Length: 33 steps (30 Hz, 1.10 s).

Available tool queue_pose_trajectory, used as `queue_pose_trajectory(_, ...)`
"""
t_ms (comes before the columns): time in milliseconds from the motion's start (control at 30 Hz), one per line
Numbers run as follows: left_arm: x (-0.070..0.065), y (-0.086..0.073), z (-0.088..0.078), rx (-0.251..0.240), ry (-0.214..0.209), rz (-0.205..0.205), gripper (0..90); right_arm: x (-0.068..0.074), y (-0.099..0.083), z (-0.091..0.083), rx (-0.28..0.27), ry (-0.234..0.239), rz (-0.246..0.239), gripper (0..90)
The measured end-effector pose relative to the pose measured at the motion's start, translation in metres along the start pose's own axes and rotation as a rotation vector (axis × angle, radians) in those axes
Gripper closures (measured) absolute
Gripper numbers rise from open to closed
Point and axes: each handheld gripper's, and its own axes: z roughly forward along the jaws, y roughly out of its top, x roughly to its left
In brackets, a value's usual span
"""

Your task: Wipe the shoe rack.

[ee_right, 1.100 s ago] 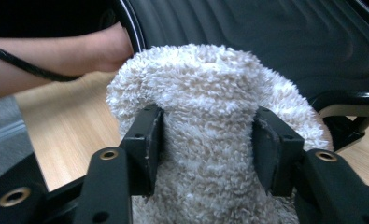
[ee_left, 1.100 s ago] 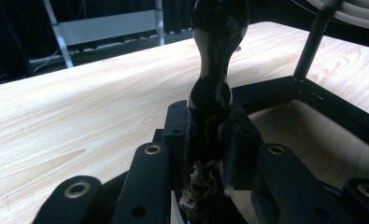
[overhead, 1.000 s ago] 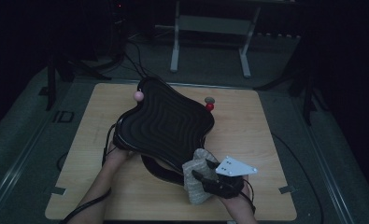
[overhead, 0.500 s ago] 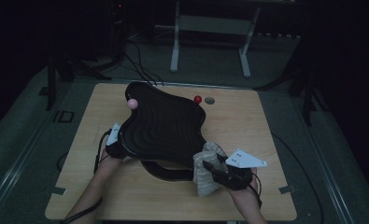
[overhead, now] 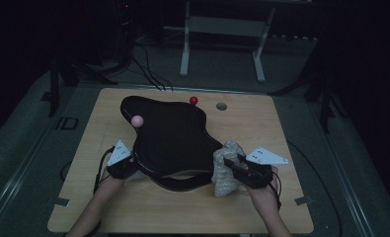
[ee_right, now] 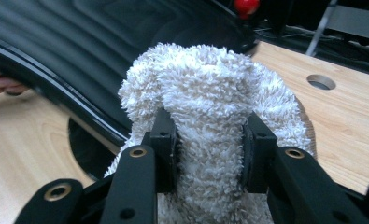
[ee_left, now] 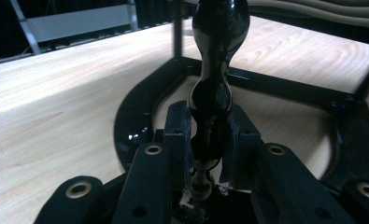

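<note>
A wooden tabletop [overhead: 84,197] carries one glossy black wavy tray [overhead: 170,136] standing on a black frame. The left tongs [overhead: 128,165] sit at the tray's near-left edge, nearly closed and clamped on its thin rippled rim [ee_left: 210,100]. The right tongs [overhead: 230,166] have just been closing and now pinch one white fluffy towel [ee_right: 205,116], bunched upright between the pads, just beside the tray's near-right corner. One pink ball [overhead: 137,120] and one red ball [overhead: 193,100] stand at the tray's far edges.
</note>
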Motion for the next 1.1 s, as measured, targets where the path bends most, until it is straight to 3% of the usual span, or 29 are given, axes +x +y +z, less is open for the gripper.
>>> queue_pose_trajectory(167, -0.008, -0.004, -0.008, -0.006, -0.022, -0.008, 73.9, -0.009, 0.003, 0.005, -0.003, -0.018, 0.008, 66.3)
queue_pose_trajectory(500, -0.027, -0.005, -0.02, 0.017, -0.042, 0.04, 73.6, -0.023, 0.01, 0.015, 0.007, -0.047, 0.01, 67.2)
queue_pose_trajectory(633, -0.031, -0.007, -0.022, 0.015, -0.041, 0.024, 73.2, -0.025, 0.011, 0.018, 0.011, -0.055, 0.013, 67.3)
queue_pose_trajectory(700, -0.031, -0.007, -0.024, 0.003, -0.041, 0.019, 70.7, -0.025, 0.011, 0.018, 0.011, -0.054, 0.018, 67.3)
queue_pose_trajectory(767, -0.03, -0.003, -0.028, -0.009, -0.041, 0.006, 60.9, -0.025, 0.012, 0.017, 0.012, -0.054, 0.017, 67.4)
queue_pose_trajectory(967, -0.028, 0.02, -0.045, -0.079, -0.01, -0.016, 47.0, -0.016, 0.011, 0.003, -0.016, -0.029, 0.019, 67.5)
queue_pose_trajectory(1100, -0.029, 0.032, -0.044, -0.085, 0.013, -0.024, 38.5, -0.01, 0.007, -0.007, -0.031, -0.009, 0.029, 67.5)
